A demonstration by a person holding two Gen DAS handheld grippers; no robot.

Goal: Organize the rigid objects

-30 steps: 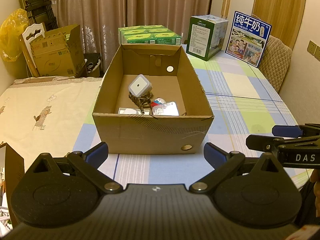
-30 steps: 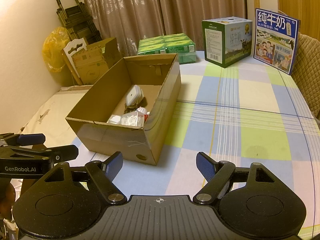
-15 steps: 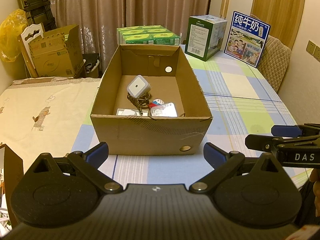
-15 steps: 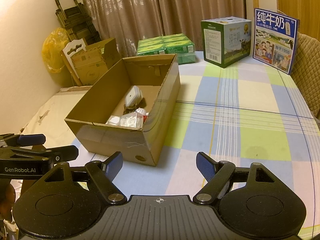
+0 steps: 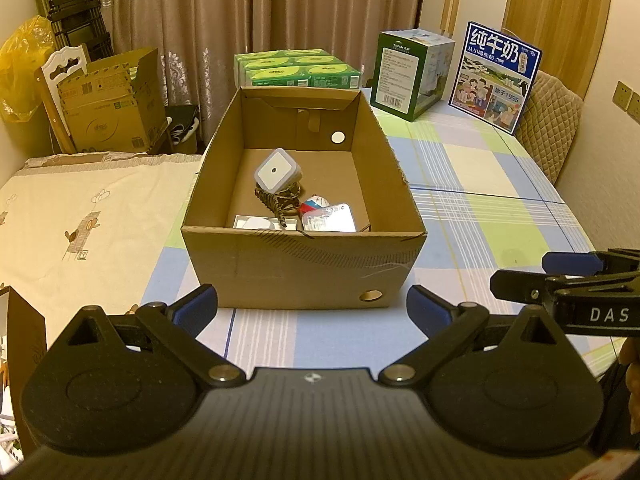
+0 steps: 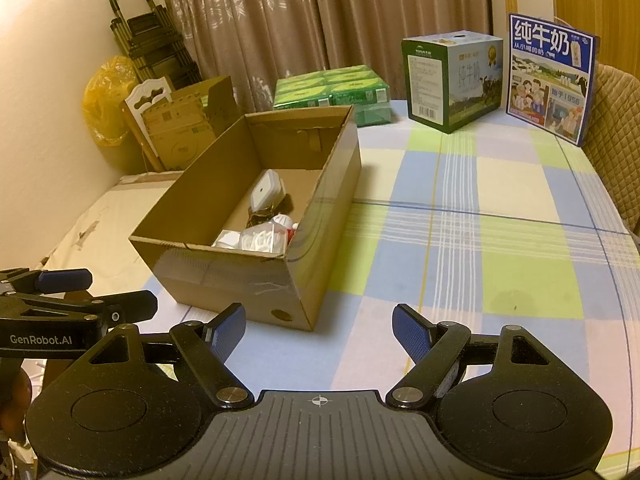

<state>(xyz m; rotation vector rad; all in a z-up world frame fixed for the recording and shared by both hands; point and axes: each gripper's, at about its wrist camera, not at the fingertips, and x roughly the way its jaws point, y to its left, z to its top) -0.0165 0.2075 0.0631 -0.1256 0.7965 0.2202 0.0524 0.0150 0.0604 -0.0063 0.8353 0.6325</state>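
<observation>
An open cardboard box [image 5: 304, 268] stands on the checked tablecloth; it also shows in the right wrist view [image 6: 224, 276]. Inside lie a white square device [image 5: 277, 171], a dark braided item [image 5: 280, 200], a small red-white-blue toy [image 5: 316, 203], a clear plastic case [image 5: 330, 219] and a white flat item [image 5: 256, 223]. My left gripper [image 5: 312, 310] is open and empty, just in front of the box. My right gripper [image 6: 319, 330] is open and empty, near the box's front right corner. Each gripper shows at the edge of the other's view.
At the table's far end stand green tissue packs [image 5: 296, 68], a green milk carton box [image 5: 412, 68] and a blue milk carton box [image 5: 496, 76]. A padded chair [image 5: 552, 120] is at the right. Another cardboard box [image 5: 112, 100] and a yellow bag [image 5: 22, 68] stand at the left.
The left gripper has shifted slightly, so the box sits a little more to the left in its view. Both grippers stay open and empty.
</observation>
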